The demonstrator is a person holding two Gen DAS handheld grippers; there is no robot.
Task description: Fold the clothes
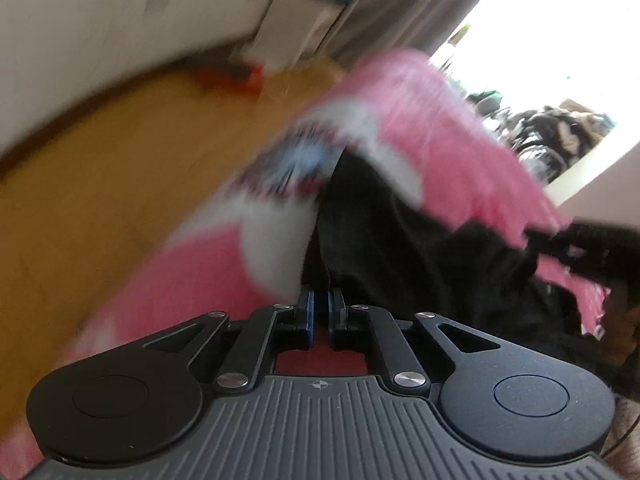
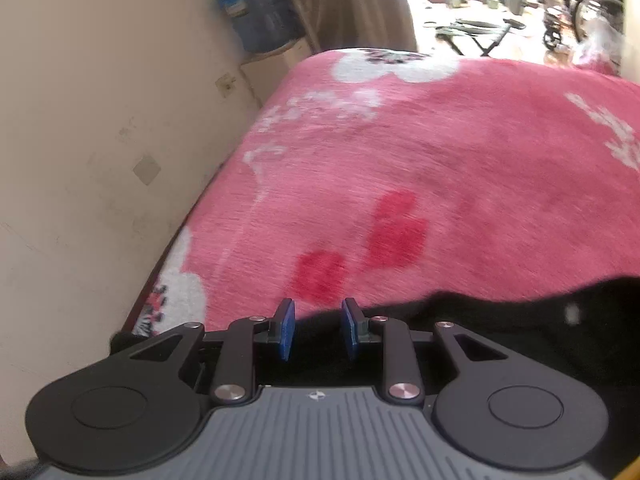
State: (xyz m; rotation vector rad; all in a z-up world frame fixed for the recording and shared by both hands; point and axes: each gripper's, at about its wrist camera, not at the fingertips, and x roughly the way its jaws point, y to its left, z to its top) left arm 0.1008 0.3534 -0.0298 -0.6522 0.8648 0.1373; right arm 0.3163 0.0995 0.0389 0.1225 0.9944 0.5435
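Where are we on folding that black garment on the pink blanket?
Nothing looks folded yet: the black garment lies rumpled on the pink floral blanket. In hand: the left tool is shut on a pinch of the black fabric. The right tool stands open at the garment's edge, pads not pressing it. Left: gripping that edge, laying the garment flat, and every fold.

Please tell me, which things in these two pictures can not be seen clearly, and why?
- Left wrist view: motion blur smears the pink blanket, so its pattern is unreadable.
- Left wrist view: the black garment is one dark mass; its type and folds are unclear, and the lower right edge cuts it off.
- Right wrist view: the garment is cut off at right and partly hidden by the right gripper.
- Right wrist view: outdoor things at top are overexposed.
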